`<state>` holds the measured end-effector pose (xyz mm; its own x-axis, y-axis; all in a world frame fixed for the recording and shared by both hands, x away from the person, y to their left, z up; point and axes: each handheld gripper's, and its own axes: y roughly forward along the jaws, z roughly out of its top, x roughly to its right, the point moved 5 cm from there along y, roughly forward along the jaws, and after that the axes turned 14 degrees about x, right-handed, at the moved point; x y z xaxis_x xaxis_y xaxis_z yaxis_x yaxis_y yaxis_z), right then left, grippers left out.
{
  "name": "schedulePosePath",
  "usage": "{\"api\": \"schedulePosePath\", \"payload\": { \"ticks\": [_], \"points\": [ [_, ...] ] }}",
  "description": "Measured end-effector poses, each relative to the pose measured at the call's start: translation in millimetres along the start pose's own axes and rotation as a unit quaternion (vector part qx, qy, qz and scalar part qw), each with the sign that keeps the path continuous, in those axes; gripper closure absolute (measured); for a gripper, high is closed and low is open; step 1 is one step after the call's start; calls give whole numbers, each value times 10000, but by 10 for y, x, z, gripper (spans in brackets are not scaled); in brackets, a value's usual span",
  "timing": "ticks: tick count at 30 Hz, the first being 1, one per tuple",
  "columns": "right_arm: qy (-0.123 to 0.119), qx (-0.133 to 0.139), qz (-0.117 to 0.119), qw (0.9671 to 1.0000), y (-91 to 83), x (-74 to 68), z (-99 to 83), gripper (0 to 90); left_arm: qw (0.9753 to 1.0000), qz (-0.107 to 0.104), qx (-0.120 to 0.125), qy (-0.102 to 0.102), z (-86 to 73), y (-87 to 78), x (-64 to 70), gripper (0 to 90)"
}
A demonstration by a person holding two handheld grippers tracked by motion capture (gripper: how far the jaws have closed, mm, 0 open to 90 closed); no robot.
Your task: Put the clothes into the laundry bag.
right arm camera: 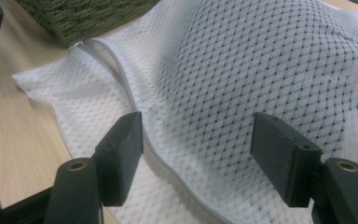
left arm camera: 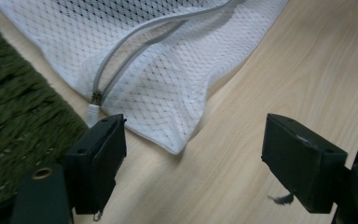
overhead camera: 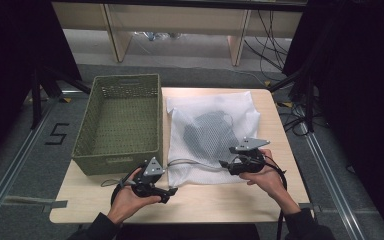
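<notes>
Far left on the table (overhead camera: 220, 205): a green woven basket (overhead camera: 120, 120), upright, mouth up, nothing inside. Set touching the left edge of the mesh bag, probably so the bag can go straight in once ready.

Next, the left gripper (overhead camera: 169, 191), held low over bare wood near the bag's front left corner, jaws spread wide and pinching nothing. Aimed at that corner in the left gripper view, where the zipper pull (left arm camera: 93, 108) sits at the closed end of the zipper (left arm camera: 135, 46), just beyond the left jaw. Looks placed to take hold of the pull or pin down the corner.

Centre to right: the white mesh laundry bag (overhead camera: 210, 132), lying flat on the table beside the basket, zipper running along its front edge. Inside, a dark grey garment (overhead camera: 211, 131), bunched in the middle and visible through the netting; exact kind hard to tell.

Right side: the right gripper (overhead camera: 223, 163), hovering over the bag's front edge, jaws likewise apart, gripping nothing. Zipper line (right arm camera: 135, 116) passing between and under them in the right gripper view, mesh bulging up beyond. Seemingly poised to hold the fabric steady while the other end is worked.
</notes>
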<state>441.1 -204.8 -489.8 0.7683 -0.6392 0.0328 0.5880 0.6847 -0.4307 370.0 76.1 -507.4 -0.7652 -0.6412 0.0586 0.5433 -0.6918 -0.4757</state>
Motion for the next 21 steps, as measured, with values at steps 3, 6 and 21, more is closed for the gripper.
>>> {"api": "schedulePosePath", "payload": {
  "ticks": [3, 6, 21],
  "points": [
    [111, -1, 7, 9999, -37, -14, -30, 348, 10000, 6, 23, 7, -24, -25, -15, 199],
    [171, 29, 1, 9998, -75, -26, -48, 344, 10000, 3, 35, 7, -45, -38, -7, 199],
    [294, 56, -40, 9995, -275, -47, -144, 332, 9999, -44, 112, 2, -94, -101, 73, 199]
  ]
}}
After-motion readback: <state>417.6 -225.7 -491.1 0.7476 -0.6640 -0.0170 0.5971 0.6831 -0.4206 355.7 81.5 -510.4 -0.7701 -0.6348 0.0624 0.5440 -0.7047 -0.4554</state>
